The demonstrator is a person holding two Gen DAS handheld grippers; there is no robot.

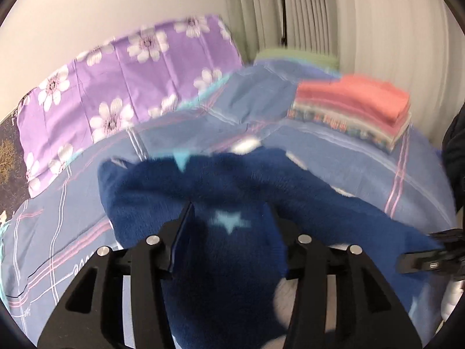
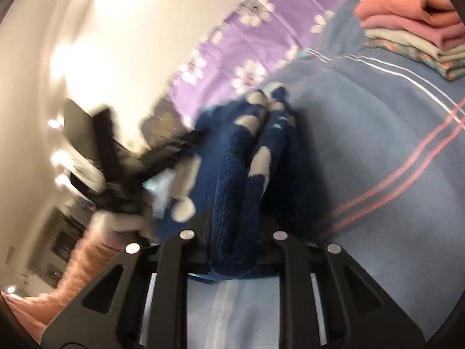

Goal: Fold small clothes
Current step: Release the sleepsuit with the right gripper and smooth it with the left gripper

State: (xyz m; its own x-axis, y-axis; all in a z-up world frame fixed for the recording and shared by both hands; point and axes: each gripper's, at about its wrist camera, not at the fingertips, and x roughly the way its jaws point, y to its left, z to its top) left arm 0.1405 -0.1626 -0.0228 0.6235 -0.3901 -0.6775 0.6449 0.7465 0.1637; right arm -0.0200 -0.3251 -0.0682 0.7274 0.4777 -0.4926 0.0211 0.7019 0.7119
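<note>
- The navy fleece garment [image 1: 203,186], patterned with pale stars and white patches, is held lifted above the blue plaid bedsheet [image 1: 348,157] of a bed, stretched between the two claws.
- The left claw [image 1: 231,221] is clenched on a bunched fold of the fleece; cloth fills the gap between its jaws.
- The right claw [image 2: 234,232] is likewise clamped on a thick gathered roll of the same garment [image 2: 238,174].
- The fleece is judged soft, thick and light: it will sag and bunch rather than hold a crease, and its pile should give good grip, so slipping seems unlikely.
- Hold is best taken at edges or corners, not at a thick gathered wad as now, so that the cloth can be spread flat before folding.
- No container is seen; finished items are kept in a folded stack [image 1: 354,110] topped by a coral piece, resting on the bed beyond the garment.
- A purple floral pillow [image 1: 122,81] lies against the wall.
</note>
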